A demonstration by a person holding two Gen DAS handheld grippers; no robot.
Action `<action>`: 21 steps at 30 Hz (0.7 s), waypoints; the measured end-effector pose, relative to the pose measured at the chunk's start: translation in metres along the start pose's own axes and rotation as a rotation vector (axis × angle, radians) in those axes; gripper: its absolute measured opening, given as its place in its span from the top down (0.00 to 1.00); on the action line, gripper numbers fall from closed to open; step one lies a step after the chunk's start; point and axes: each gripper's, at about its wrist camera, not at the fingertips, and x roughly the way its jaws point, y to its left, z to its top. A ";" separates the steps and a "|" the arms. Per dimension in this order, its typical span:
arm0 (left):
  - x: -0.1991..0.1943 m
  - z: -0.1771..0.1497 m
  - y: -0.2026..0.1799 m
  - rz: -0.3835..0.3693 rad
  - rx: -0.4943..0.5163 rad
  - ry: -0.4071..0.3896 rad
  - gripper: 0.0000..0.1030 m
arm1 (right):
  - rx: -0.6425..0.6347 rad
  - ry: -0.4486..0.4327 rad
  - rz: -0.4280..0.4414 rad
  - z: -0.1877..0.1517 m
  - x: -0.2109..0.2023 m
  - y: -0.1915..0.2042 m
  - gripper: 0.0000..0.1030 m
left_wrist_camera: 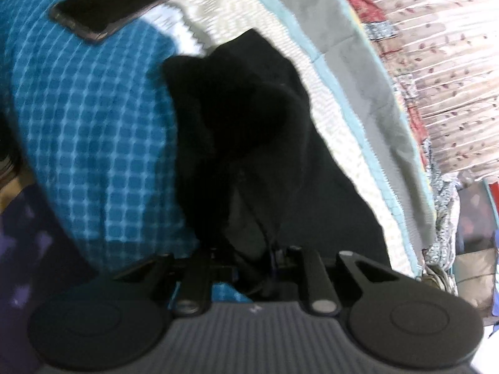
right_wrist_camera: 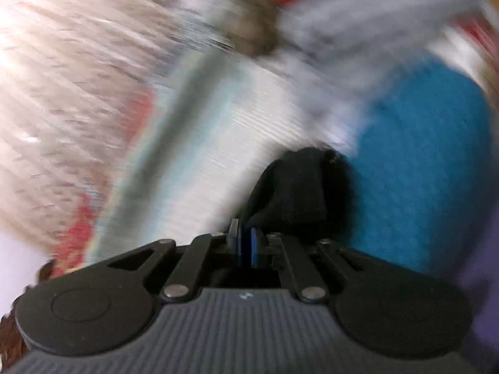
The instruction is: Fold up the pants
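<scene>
The black pants (left_wrist_camera: 249, 131) lie bunched in a long heap across a blue checked blanket (left_wrist_camera: 93, 131) and a white quilt (left_wrist_camera: 340, 143). The near end of the cloth runs into my left gripper (left_wrist_camera: 254, 251), which is shut on it. The dark fabric hides the fingertips. The right wrist view is heavily blurred. There, a lump of the black pants (right_wrist_camera: 296, 187) stands up just past my right gripper (right_wrist_camera: 246, 243). Its blue pads (right_wrist_camera: 255, 244) are nearly together and pinch the cloth's edge.
A dark phone (left_wrist_camera: 112, 3) lies on the blue blanket at the far left. A grey and pale-blue quilt strip (left_wrist_camera: 352, 71) and a leaf-patterned sheet (left_wrist_camera: 443, 62) lie to the right. Boxes and clutter (left_wrist_camera: 474, 227) sit past the bed edge at far right.
</scene>
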 end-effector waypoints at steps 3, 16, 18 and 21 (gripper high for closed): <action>-0.003 -0.003 -0.003 -0.002 0.009 -0.003 0.78 | 0.147 0.012 0.089 -0.003 -0.011 -0.035 0.90; 0.016 0.006 -0.019 0.008 -0.009 0.012 0.67 | -0.117 0.039 -0.034 -0.015 -0.001 0.012 0.59; 0.014 0.006 -0.014 0.007 -0.019 0.017 0.67 | -0.200 0.121 -0.061 -0.020 -0.004 0.015 0.59; 0.016 0.006 -0.014 0.010 -0.030 0.020 0.66 | -0.375 0.138 -0.079 -0.023 -0.015 0.040 0.59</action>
